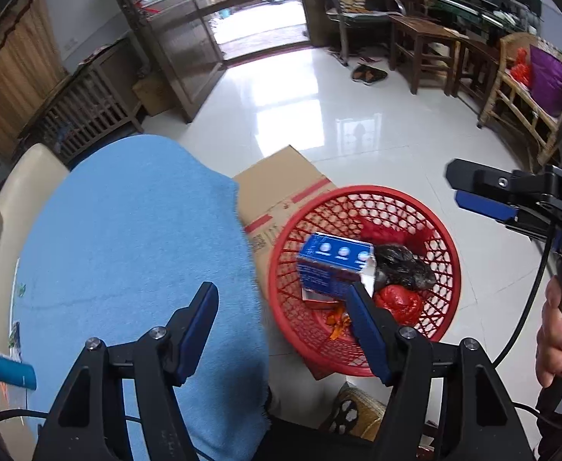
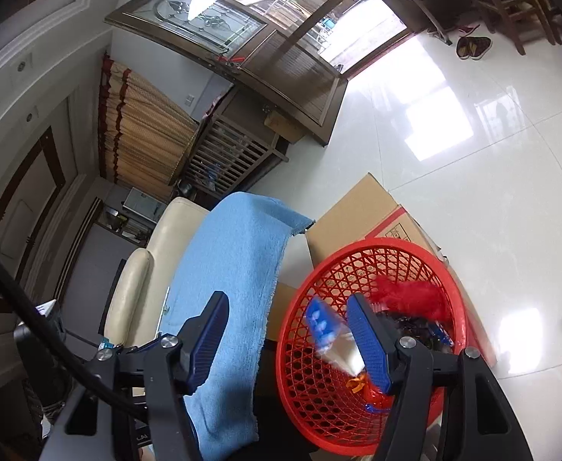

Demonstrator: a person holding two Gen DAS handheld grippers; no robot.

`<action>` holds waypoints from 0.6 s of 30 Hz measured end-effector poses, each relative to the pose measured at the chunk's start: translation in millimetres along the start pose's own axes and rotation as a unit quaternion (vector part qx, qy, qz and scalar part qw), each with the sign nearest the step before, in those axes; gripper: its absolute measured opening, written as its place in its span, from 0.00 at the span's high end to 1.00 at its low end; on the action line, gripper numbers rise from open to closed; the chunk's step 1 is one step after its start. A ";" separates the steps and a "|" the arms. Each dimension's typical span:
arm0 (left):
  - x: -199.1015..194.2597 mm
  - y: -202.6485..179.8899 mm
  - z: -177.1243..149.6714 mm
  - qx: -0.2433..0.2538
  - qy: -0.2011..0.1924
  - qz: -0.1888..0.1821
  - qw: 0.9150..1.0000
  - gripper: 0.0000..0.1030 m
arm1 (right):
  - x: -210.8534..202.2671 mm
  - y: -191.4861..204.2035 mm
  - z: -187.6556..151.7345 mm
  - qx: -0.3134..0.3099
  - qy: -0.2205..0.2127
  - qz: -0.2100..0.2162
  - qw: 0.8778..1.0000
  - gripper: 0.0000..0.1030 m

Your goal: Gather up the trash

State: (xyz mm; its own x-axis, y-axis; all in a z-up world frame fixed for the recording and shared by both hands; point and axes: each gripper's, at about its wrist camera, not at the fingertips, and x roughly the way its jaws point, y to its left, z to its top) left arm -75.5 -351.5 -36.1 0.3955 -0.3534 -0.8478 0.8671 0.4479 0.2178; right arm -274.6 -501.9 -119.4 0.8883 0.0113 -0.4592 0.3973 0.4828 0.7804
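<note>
A red mesh basket (image 1: pixel 448 246) (image 2: pixel 455 284) stands on a cardboard box beside a blue towel. Inside it lie a blue carton (image 1: pixel 333 265), a black bag (image 1: pixel 404 269), a red bag (image 1: pixel 398 303) and an orange wrapper (image 1: pixel 336 320). In the right wrist view the blue carton (image 2: pixel 323 324) is blurred and tilted inside the basket, clear of both pads. My right gripper (image 2: pixel 288 340) (image 1: pixel 469 190) is open above the basket's edge. My left gripper (image 1: pixel 285 326) is open too, over the towel's edge and the basket's near rim, with nothing held.
The cardboard box (image 1: pixel 281 188) sits on a glossy white tiled floor (image 1: pixel 357 115). The blue towel (image 1: pixel 135 249) covers a cream chair (image 1: pixel 31 176). A blue tube (image 1: pixel 4 368) lies at far left. A hand (image 1: pixel 553 338) holds the right gripper. Wooden furniture (image 1: pixel 423 46) and slippers (image 1: pixel 369 73) stand at the back.
</note>
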 end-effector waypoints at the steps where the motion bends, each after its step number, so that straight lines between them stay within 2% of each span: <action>1: -3.3 1.8 -2.1 -0.003 -0.005 0.009 1.000 0.32 | -1.1 0.6 0.4 -0.001 -0.002 0.001 1.000 0.34; 4: -20.2 12.8 -4.5 -0.010 -0.027 0.045 0.999 0.29 | -3.8 5.1 1.7 -0.006 -0.004 0.005 1.000 0.34; 11: -69.1 47.9 -14.3 -0.032 -0.088 0.121 0.988 0.28 | -4.1 29.7 -2.1 -0.031 -0.005 0.011 0.999 0.34; 18: -106.1 82.6 -36.3 -0.080 -0.120 0.162 0.976 0.26 | 0.1 81.2 -12.9 -0.089 0.001 0.021 0.996 0.34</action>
State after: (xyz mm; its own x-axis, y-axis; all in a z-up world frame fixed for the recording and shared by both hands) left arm -56.8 -247.2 54.3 0.7172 -0.3460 -0.6049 0.6343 0.6836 0.3610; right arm -245.2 -451.4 -61.6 0.9028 0.0366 -0.4285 0.3122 0.6294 0.7116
